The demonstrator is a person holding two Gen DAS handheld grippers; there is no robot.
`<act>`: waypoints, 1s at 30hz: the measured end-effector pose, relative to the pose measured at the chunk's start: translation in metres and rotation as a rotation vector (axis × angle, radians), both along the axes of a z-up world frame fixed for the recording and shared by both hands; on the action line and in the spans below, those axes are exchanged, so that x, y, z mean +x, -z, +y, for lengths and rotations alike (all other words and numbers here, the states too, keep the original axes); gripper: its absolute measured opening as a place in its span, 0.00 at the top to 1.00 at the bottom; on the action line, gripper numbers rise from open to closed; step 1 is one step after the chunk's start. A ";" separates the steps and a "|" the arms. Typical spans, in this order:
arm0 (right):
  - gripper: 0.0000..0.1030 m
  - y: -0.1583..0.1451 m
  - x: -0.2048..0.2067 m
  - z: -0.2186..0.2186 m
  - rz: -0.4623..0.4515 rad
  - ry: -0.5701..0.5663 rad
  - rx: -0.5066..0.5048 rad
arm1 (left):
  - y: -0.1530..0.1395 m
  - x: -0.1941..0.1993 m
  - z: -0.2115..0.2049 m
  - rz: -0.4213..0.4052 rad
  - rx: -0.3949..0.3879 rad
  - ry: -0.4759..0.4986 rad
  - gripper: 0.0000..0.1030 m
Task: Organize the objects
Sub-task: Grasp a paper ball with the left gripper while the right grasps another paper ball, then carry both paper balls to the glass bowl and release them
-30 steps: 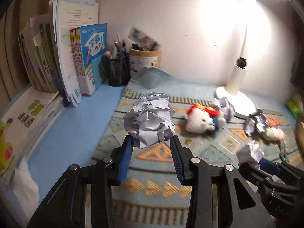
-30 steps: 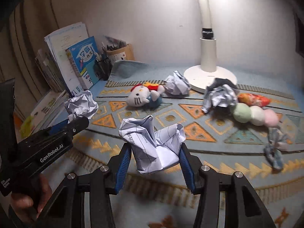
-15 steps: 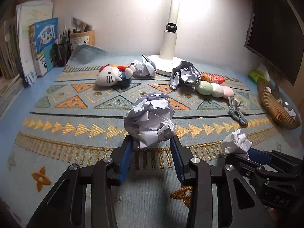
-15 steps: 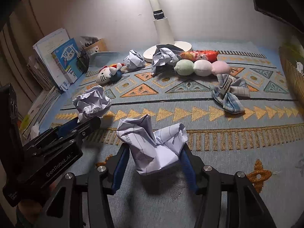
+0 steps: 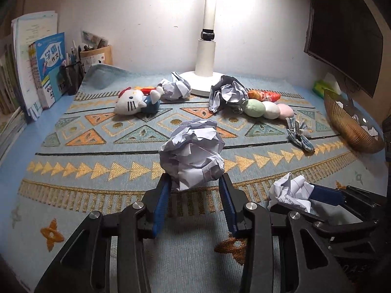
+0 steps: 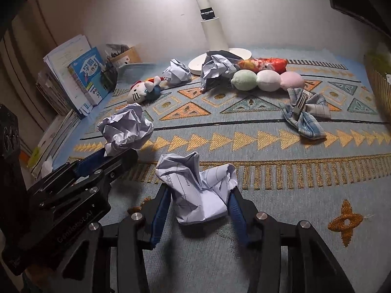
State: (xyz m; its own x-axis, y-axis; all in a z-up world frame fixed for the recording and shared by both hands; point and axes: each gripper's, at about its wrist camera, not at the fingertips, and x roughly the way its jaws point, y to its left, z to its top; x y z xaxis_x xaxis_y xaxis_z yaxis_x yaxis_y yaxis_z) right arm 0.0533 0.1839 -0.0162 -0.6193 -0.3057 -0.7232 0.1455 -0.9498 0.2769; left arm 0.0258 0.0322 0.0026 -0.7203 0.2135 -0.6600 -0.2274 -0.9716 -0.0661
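The left gripper (image 5: pixel 194 191) clamps a paper ball (image 5: pixel 193 153); the right gripper (image 6: pixel 199 206), jaws just closing, holds lined crumpled paper (image 6: pixel 198 193) hiding both fingertips.

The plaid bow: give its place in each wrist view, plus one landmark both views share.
Left wrist view: the plaid bow lies on the mat at right of centre, just left of the wicker basket.
Right wrist view: the plaid bow lies at upper right, in front of the pink plush ball.
Shared landmark: the white lamp base.
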 end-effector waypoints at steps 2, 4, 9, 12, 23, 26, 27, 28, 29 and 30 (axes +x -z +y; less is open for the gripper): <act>0.55 -0.004 0.005 0.002 0.028 0.017 0.004 | 0.000 0.002 0.002 0.006 0.001 0.016 0.64; 0.56 -0.008 0.008 0.007 0.048 0.022 -0.025 | -0.001 0.003 0.003 0.009 -0.002 0.023 0.64; 0.56 -0.025 0.014 0.030 0.071 0.078 -0.035 | -0.003 0.005 0.002 -0.020 0.039 0.002 0.64; 0.56 -0.048 0.023 0.061 0.123 0.132 -0.035 | -0.006 0.017 0.008 -0.075 0.218 0.020 0.64; 0.55 -0.146 0.079 0.225 0.372 0.526 0.058 | -0.085 0.018 0.160 0.047 0.194 0.300 0.64; 0.55 -0.154 0.074 0.269 0.356 0.624 0.041 | -0.102 0.003 0.209 0.071 0.181 0.381 0.64; 0.55 -0.155 0.071 0.282 0.348 0.650 0.028 | -0.106 -0.001 0.225 0.081 0.170 0.397 0.64; 0.55 -0.155 0.070 0.292 0.345 0.673 0.015 | -0.108 -0.006 0.239 0.086 0.157 0.409 0.64; 0.55 -0.156 0.069 0.300 0.350 0.698 -0.001 | -0.109 -0.010 0.252 0.086 0.149 0.417 0.64; 0.54 -0.155 0.069 0.308 0.358 0.731 -0.016 | -0.108 -0.016 0.263 0.084 0.144 0.414 0.64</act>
State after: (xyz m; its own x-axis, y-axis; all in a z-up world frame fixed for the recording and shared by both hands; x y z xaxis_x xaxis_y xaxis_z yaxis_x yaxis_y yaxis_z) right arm 0.1222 0.4921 0.1385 -0.8593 0.2570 -0.4423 -0.4277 -0.8352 0.3458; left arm 0.0102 0.2954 0.1110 -0.6045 0.5810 -0.5450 -0.6060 -0.7795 -0.1588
